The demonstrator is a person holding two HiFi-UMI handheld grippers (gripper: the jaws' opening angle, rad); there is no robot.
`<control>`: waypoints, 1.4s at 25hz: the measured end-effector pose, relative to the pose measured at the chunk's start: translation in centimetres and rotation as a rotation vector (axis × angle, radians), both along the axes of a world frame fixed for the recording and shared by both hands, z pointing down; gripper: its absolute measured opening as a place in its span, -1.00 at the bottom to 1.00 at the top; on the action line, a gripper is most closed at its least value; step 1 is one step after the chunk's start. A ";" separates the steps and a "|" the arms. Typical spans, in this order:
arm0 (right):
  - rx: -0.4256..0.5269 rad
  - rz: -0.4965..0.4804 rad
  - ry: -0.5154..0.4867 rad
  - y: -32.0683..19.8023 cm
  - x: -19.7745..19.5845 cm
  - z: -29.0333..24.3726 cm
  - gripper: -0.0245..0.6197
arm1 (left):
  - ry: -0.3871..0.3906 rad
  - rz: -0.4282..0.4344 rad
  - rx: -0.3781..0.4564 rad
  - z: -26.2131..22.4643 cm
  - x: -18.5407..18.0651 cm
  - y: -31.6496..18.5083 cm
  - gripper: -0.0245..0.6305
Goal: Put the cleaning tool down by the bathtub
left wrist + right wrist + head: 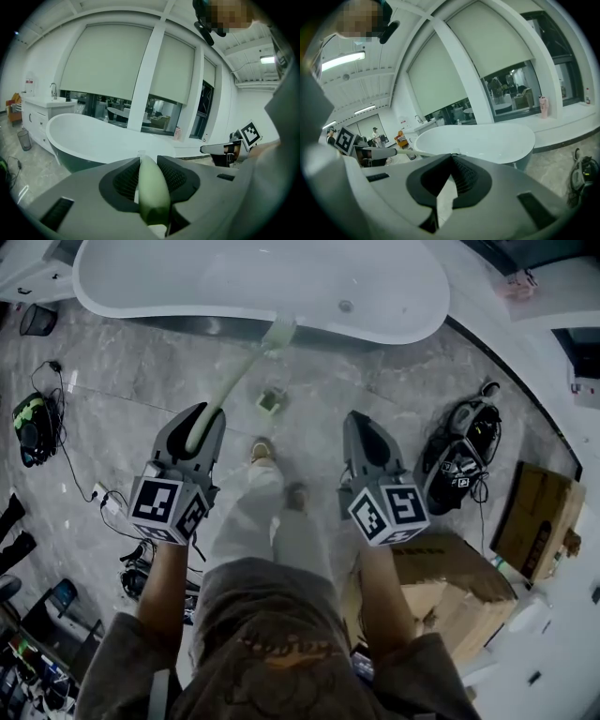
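The white oval bathtub (pixel 141 301) lies across the top of the head view; it also shows as the bathtub (pixel 89 136) and the bathtub (pixel 487 140) in the gripper views. My left gripper (pixel 202 416) is shut on the pale green handle of the cleaning tool (pixel 234 381). The tool slants up and to the right, and its head (pixel 278 334) is at the tub's near rim. The handle (pixel 152 192) fills the gap between the left gripper's (pixel 147 160) jaws. My right gripper (pixel 362 420) hovers above the floor, right of the tool. Its tips (pixel 452 155) meet with nothing between them.
A small green item (pixel 272 400) lies on the marble floor below the tub. Black equipment with cables (pixel 459 460) and cardboard boxes (pixel 534 517) stand at the right. A black bin (pixel 37 320) and more cabled gear (pixel 36 427) are at the left. The person's feet (pixel 262 451) stand between the grippers.
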State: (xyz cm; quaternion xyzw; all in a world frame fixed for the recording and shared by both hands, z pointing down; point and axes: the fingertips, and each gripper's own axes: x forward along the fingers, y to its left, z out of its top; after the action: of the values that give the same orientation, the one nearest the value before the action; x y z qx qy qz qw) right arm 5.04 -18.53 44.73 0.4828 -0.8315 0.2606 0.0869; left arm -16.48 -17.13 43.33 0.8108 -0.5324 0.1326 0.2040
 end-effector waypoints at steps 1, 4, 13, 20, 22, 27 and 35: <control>-0.006 -0.003 0.000 0.2 -0.3 0.7 -0.93 | 0.004 0.000 -0.009 0.8 0.0 0.3 -0.57; -0.018 -0.016 0.000 0.5 -1.0 2.7 -0.93 | 0.013 -0.002 -0.030 3.2 -0.1 1.0 -0.57; -0.023 -0.029 0.011 0.1 -2.2 7.4 -0.93 | 0.002 0.010 -0.037 8.7 -0.3 0.3 -0.57; -0.030 -0.036 0.003 -0.7 -2.6 10.0 -0.93 | -0.024 0.013 -0.079 13.2 -0.2 -1.5 -0.57; -0.038 -0.038 0.004 -0.7 -2.7 10.6 -0.93 | -0.037 0.018 -0.089 14.5 -0.1 -1.9 -0.57; -0.063 -0.038 0.005 -1.0 -2.8 12.3 -0.93 | -0.055 0.045 -0.165 18.7 0.6 -2.3 -0.57; -0.089 -0.030 0.005 -1.1 -2.2 13.9 -0.93 | -0.105 0.057 -0.254 25.1 1.3 -3.2 -0.57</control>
State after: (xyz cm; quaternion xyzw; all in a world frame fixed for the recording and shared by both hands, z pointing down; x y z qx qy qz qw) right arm 2.82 -19.68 58.68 0.4667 -0.8260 0.2948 0.1142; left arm -15.22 -20.29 68.42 0.7852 -0.4979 0.2470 0.2731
